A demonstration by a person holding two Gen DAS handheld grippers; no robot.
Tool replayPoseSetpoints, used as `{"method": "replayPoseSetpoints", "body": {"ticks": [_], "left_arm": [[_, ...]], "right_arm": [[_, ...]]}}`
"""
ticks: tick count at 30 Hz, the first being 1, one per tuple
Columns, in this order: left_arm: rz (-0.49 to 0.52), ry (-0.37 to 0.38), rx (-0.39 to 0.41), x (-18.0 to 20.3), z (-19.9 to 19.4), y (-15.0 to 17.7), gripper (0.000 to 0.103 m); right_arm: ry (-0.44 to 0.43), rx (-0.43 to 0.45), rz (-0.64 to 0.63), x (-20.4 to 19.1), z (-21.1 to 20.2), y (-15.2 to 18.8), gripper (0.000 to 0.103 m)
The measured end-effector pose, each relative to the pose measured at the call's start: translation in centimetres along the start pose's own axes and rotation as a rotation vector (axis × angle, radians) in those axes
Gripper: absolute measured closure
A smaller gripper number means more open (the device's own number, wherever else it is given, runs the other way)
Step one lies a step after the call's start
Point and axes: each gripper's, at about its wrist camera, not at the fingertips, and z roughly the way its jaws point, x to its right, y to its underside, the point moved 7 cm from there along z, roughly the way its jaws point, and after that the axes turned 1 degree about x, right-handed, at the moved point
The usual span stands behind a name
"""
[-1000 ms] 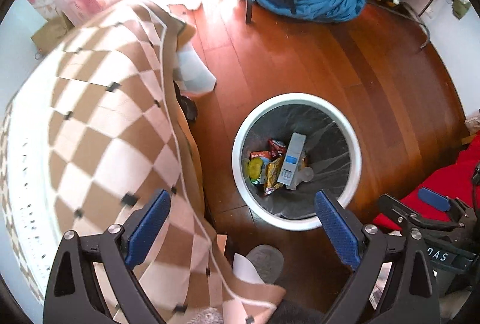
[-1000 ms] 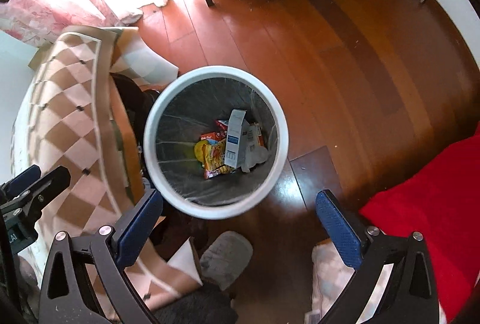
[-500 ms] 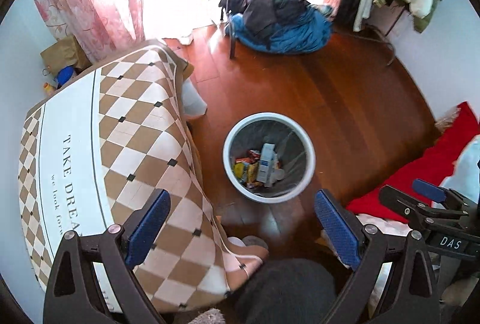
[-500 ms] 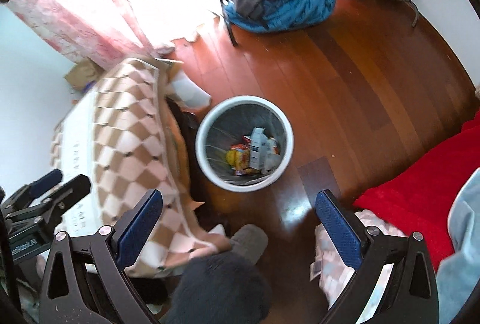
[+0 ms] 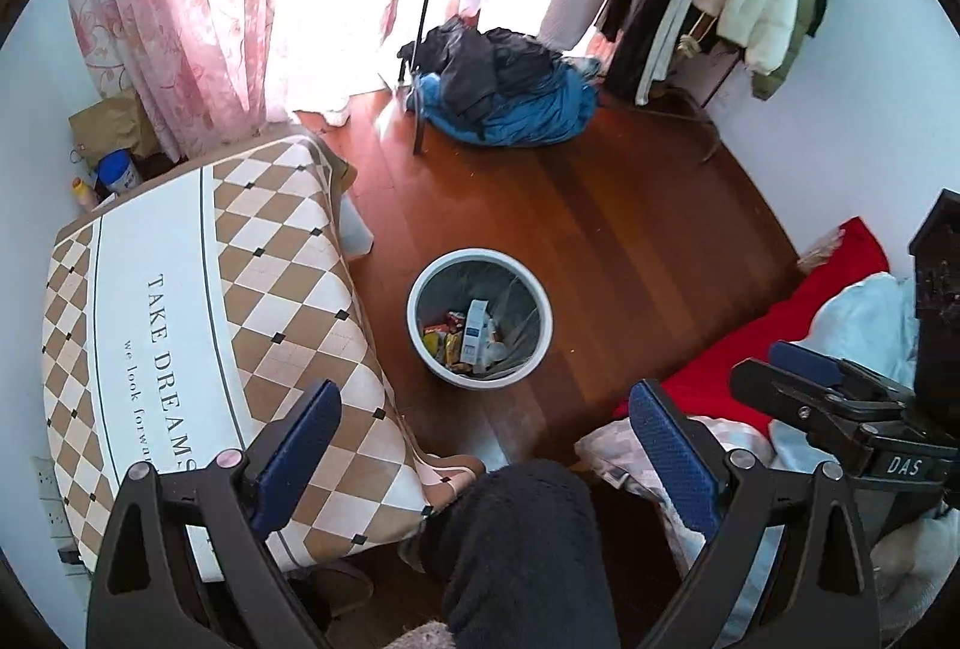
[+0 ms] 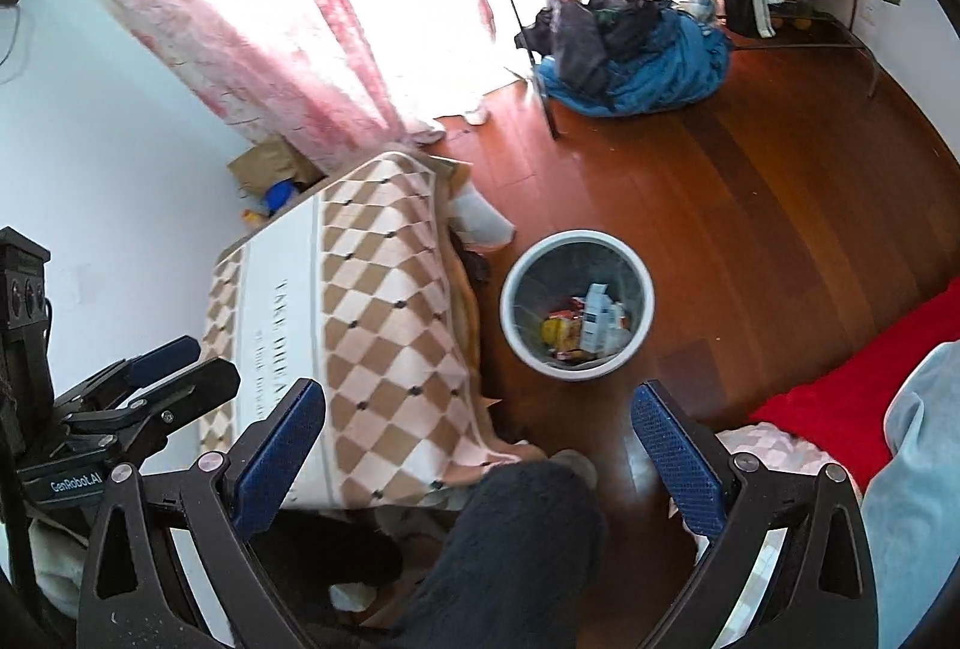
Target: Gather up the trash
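Change: both grippers have pulled up and back from the bin (image 5: pixel 480 316); a second ago it filled the views, now it sits small on the floor, well below them.
Meaning: the drop looks finished; likely nothing more to collect.
Table (image 5: pixel 180 349): left of the bin, its checked cloth bare.
Left gripper (image 5: pixel 480 463): fingers spread wide, holding nothing.
Bin contents: white-and-blue carton (image 5: pixel 474 328) leaning upright, yellow and red wrappers (image 5: pixel 441 340) beside it, over a grey liner.
Right gripper (image 6: pixel 480 460): fingers spread wide, empty.
Bedding (image 5: pixel 780 343): red, right of the bin.

wooden floor (image 5: pixel 630 241), bin (image 5: pixel 480 376), clothes pile (image 5: pixel 510 108)
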Motion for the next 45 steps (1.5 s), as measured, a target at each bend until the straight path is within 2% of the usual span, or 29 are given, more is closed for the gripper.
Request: {"method": "replayPoseSetpoints", "body": {"ticks": [9,17,28,31,45], "left_arm": [[0.011,0.043,0.021,0.3,-3.3,0.3,0.005],[-0.002,0.073,0.033,0.2,-4.5,0.5,0.005],[-0.003,0.069,0.032,-0.3,-5.2,1.2,0.004],[-0.007,0.065,0.029,-0.5,-5.1,1.4,0.000],[-0.006,0.077,0.017,-0.3,-4.8,2.2,0.000]], "right_arm": [[-0.049,-0.013,-0.028,-1.9,-2.3,0.5,0.000],[-0.048,-0.014,-0.061,-2.9,-3.6,0.7,0.000],[-0.042,-0.033,-0.080,-3.5,-3.4,1.1,0.000],[-0.039,-0.031,-0.083,-3.5,-3.4,1.2,0.000],[-0.027,-0.044,-0.081,-2.9,-3.6,1.7,0.000]]}}
